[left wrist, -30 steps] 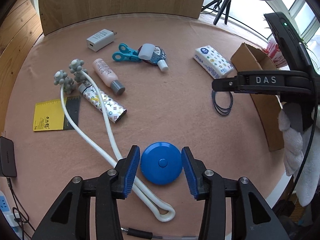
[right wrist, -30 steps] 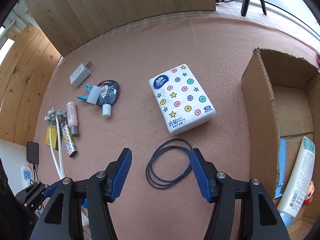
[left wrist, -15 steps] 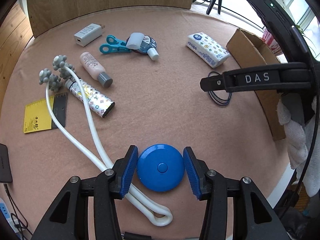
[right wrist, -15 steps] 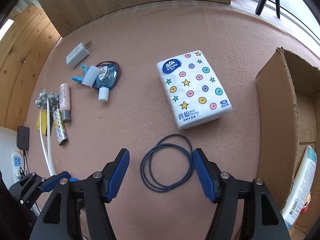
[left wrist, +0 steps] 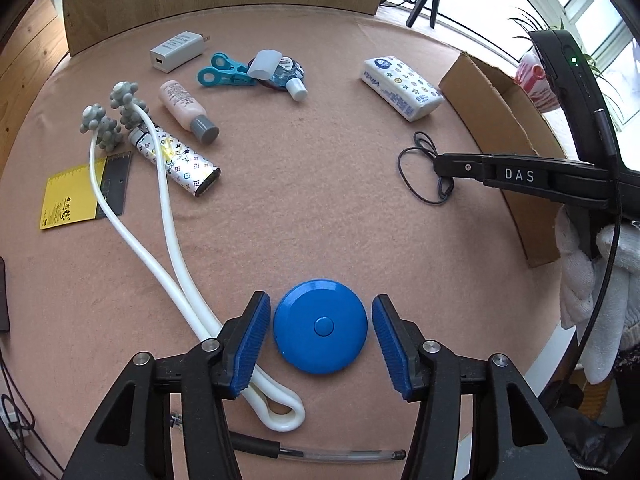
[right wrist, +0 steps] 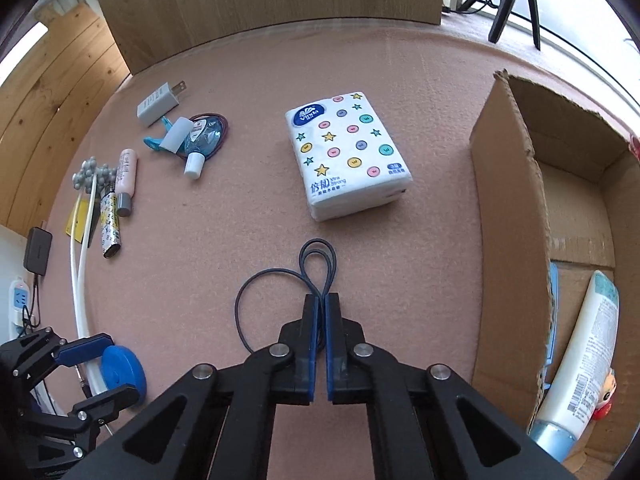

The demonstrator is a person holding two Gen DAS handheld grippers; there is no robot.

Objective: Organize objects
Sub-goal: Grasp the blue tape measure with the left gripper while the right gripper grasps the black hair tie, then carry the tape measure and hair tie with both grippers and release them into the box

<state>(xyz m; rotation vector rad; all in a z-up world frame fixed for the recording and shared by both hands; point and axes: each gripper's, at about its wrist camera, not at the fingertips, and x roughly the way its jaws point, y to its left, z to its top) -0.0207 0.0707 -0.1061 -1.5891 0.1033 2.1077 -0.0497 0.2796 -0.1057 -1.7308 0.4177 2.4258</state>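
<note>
My left gripper (left wrist: 320,328) is open, its blue pads on either side of a round blue tape measure (left wrist: 320,326) lying on the pink mat, with small gaps on both sides. My right gripper (right wrist: 321,304) is shut on a dark elastic band loop (right wrist: 276,280), pinching it so one end bulges forward; it also shows in the left wrist view (left wrist: 442,168) with the band (left wrist: 416,168). A tissue pack (right wrist: 346,154) lies just beyond the band. An open cardboard box (right wrist: 516,240) stands at the right.
At the left lie a white massager with grey knobs (left wrist: 136,176), a patterned tube (left wrist: 176,156), a pink bottle (left wrist: 186,110), a yellow card (left wrist: 70,198), a white charger (left wrist: 178,50), blue clips (left wrist: 224,74) and a pen (left wrist: 320,454). A lotion bottle (right wrist: 580,352) lies in the box.
My right gripper has closed on the elastic band, squeezing the round loop into a pinched shape. My left gripper stays open around the tape measure, slightly lower.
</note>
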